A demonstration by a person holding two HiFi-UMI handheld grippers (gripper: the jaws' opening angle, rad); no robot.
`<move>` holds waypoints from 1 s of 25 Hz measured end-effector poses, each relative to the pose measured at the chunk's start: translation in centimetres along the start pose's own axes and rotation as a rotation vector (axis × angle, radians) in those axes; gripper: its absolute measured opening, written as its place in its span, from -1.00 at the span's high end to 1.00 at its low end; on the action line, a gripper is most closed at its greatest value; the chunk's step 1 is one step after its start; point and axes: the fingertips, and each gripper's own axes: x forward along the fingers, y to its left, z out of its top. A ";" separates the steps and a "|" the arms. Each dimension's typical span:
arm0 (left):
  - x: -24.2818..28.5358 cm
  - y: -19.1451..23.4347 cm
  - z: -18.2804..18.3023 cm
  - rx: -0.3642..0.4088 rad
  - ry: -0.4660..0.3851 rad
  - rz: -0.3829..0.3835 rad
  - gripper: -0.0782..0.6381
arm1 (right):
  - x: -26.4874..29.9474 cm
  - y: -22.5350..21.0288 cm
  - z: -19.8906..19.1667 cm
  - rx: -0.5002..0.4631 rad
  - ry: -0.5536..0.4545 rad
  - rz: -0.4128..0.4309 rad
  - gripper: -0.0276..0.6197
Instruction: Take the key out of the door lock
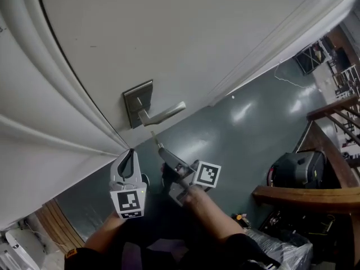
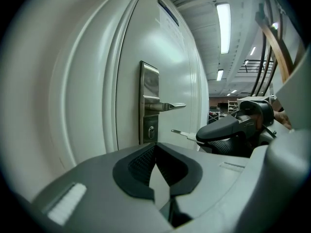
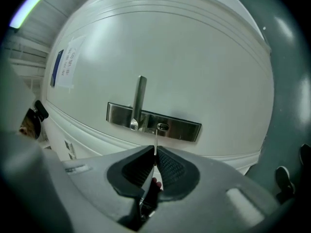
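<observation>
R tongs [image 3: 155, 155] are gripping the key [image 3: 155, 139], its tip hanging clear of the door lock [image 3: 162, 127]; L tongs [image 2: 155, 146] are sitting closed, empty.

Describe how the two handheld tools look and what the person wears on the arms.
The left tool and right tool are light grey, tapering to the tips, with black textured pads inside. Each carries a white cube printed with black square markers. Dark sleeves end above the forearms. No cables show.
</observation>
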 end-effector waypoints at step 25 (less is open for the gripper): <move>-4.5 -13.6 3.9 0.049 -0.063 -0.329 0.73 | -16.0 4.2 -0.6 -0.343 -0.295 -0.219 0.87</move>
